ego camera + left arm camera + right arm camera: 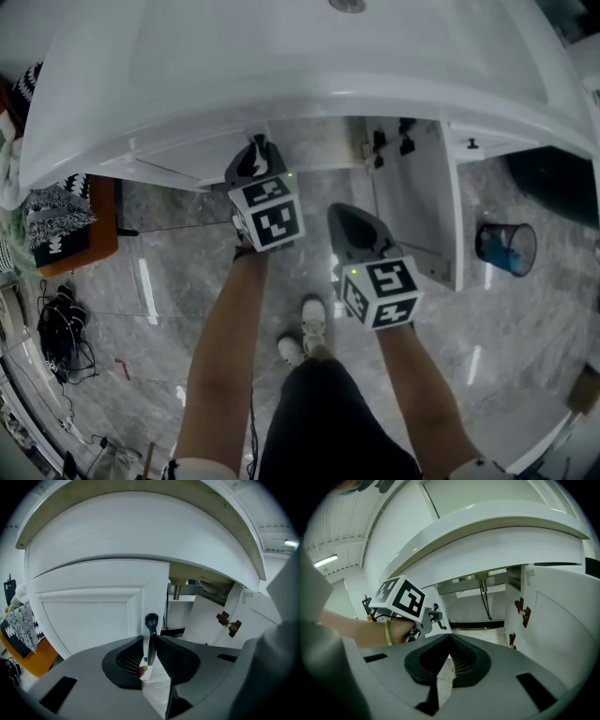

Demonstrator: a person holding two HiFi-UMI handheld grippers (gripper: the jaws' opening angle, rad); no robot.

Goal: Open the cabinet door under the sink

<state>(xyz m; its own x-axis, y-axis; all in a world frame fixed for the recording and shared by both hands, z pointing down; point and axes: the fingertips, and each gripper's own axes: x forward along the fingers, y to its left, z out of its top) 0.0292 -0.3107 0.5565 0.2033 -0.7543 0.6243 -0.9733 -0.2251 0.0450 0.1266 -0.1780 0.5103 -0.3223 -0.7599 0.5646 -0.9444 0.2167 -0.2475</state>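
Under the white sink (281, 56) the left cabinet door (89, 620) stands closed. Its black knob handle (151, 620) runs down between the jaws of my left gripper (150, 641), whose ribbed pads press on it from both sides. From the head view the left gripper (255, 155) reaches under the basin's rim. The right cabinet door (417, 206) is swung wide open, with black hinges (521, 609) on its inner face. My right gripper (449, 639) hangs in front of the open cabinet, shut with nothing between its pads.
A drain pipe (483, 597) hangs inside the open cabinet. A dark waste bin (506, 246) stands on the marble floor to the right of the open door. An orange stool with patterned cloth (66, 225) and a bundle of cables (61, 328) are at the left.
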